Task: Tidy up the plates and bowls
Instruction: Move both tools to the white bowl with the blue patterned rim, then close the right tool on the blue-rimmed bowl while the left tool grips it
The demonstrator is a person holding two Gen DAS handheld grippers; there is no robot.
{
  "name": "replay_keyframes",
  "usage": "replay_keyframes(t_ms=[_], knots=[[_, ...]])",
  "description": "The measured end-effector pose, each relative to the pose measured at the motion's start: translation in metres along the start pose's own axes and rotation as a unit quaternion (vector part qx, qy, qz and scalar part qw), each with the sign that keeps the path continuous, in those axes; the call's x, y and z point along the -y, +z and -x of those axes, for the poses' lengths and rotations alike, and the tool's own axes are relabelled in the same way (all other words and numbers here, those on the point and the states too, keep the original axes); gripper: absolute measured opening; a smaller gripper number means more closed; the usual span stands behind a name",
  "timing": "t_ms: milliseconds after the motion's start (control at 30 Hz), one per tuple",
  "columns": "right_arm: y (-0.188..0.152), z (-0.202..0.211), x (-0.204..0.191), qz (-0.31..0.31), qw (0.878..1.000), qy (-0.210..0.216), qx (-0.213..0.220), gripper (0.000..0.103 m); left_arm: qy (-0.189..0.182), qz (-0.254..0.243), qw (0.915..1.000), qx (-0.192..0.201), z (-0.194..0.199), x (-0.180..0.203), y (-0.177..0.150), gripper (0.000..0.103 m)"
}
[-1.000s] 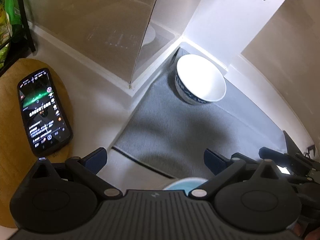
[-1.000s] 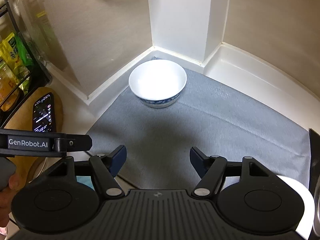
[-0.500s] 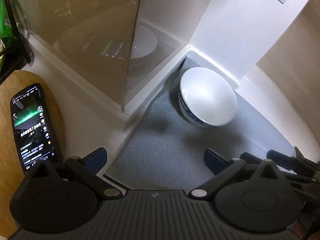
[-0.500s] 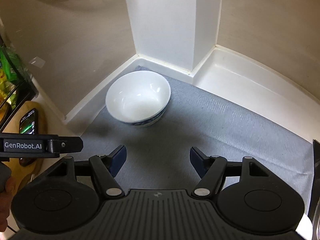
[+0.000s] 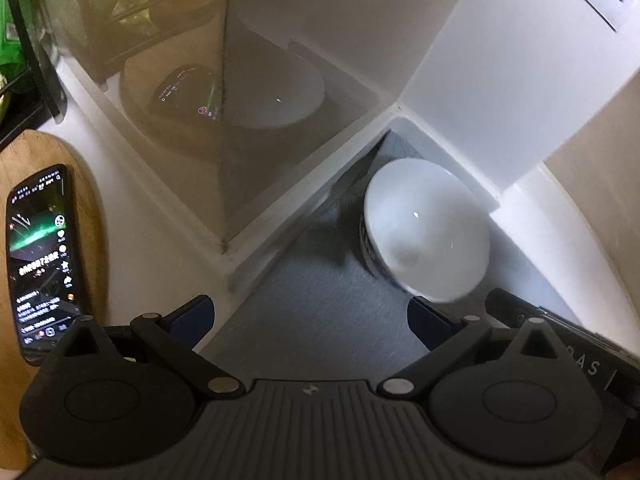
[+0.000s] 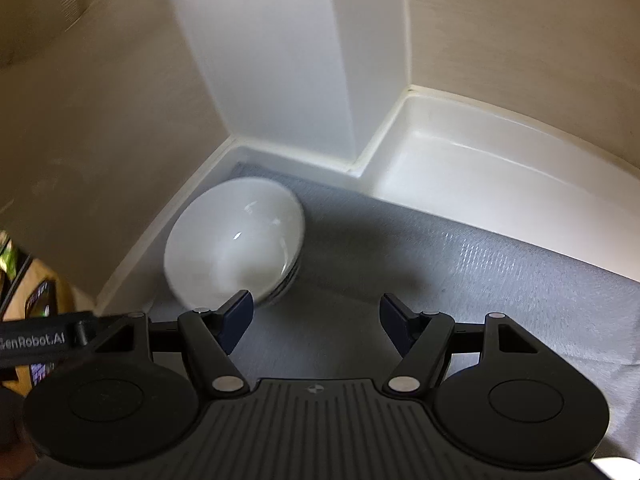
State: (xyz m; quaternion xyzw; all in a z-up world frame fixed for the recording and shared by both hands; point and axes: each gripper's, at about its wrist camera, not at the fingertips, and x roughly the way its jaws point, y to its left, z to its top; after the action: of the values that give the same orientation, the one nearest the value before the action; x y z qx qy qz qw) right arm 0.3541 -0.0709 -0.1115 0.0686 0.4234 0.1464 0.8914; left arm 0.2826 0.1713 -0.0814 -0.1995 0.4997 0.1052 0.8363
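Counter corner: a white worktop (image 6: 460, 160) is seen where a white column meets beige wall panels; most of the floor of the corner is covered by a grey mat (image 6: 480, 272).
Mat: the task's thing is borne at its far corner, and the rest of the visible surface is taken up only by shadow.
Cutting board: a wooden board (image 5: 90, 208) is seen at the left of the left wrist view, off the mat, with a phone (image 5: 40, 260) lying lit on it.
Bowl: a white bowl (image 5: 428, 232) with a dark pattern on its outer wall stands upright on the mat, close against the wall base and the column; it is blurred in both views.
Left gripper (image 5: 310, 322): its jaws are held wide apart with nothing between them; the bowl's near rim lies just beyond its right finger.
Right gripper (image 6: 316, 316): its jaws are likewise parted and empty; the bowl sits ahead and to the left, partly behind its left finger.
Step in hand: an approach to the bowl is judged to be under way, with no grasp yet made.
Next move: one gripper would need to be centred over the near rim, one finger inside and one outside, before being closed.
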Motion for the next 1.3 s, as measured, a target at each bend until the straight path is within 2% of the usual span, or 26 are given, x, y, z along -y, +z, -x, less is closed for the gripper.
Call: replay_keyframes(t_ms=[167, 400, 933, 1033, 1067, 1100, 1133, 1167, 1200, 1300], knots=[[0.008, -0.011, 0.008, -0.017, 1.0, 0.004, 0.011, 0.072, 0.006, 0.028, 0.9996, 0.002, -0.011, 0.005, 0.007, 0.103], [0.01, -0.032, 0.011, -0.026, 1.0, 0.006, 0.005, 0.072, 0.023, 0.032, 0.9992, 0.003, -0.027, 0.012, 0.014, 0.103], [0.01, -0.062, 0.008, -0.013, 1.0, 0.011, -0.005, 0.071, 0.019, 0.025, 0.9995, -0.01, -0.042, 0.018, 0.021, 0.103], [0.01, -0.067, 0.006, -0.01, 1.0, 0.014, -0.006, 0.063, 0.022, 0.025, 0.9994, -0.012, -0.045, 0.018, 0.022, 0.103], [0.01, -0.068, 0.006, -0.009, 1.0, 0.018, -0.006, 0.057, 0.022, 0.025, 0.9993, -0.013, -0.045, 0.017, 0.022, 0.103], [0.01, -0.07, 0.006, -0.009, 1.0, 0.025, -0.006, 0.046, 0.023, 0.025, 0.9993, -0.014, -0.046, 0.017, 0.022, 0.103], [0.011, -0.071, 0.005, -0.007, 0.999, 0.032, -0.007, 0.042, 0.024, 0.026, 0.9993, -0.015, -0.046, 0.017, 0.021, 0.103], [0.011, -0.071, 0.004, -0.005, 0.999, 0.037, -0.008, 0.031, 0.024, 0.027, 0.9992, -0.016, -0.046, 0.016, 0.021, 0.103], [0.011, -0.072, 0.002, -0.002, 0.999, 0.039, -0.009, 0.017, 0.025, 0.027, 0.9992, -0.017, -0.046, 0.016, 0.021, 0.103], [0.012, -0.072, -0.002, 0.008, 0.999, 0.037, -0.014, 0.011, 0.027, 0.026, 0.9991, -0.019, -0.048, 0.016, 0.02, 0.103]])
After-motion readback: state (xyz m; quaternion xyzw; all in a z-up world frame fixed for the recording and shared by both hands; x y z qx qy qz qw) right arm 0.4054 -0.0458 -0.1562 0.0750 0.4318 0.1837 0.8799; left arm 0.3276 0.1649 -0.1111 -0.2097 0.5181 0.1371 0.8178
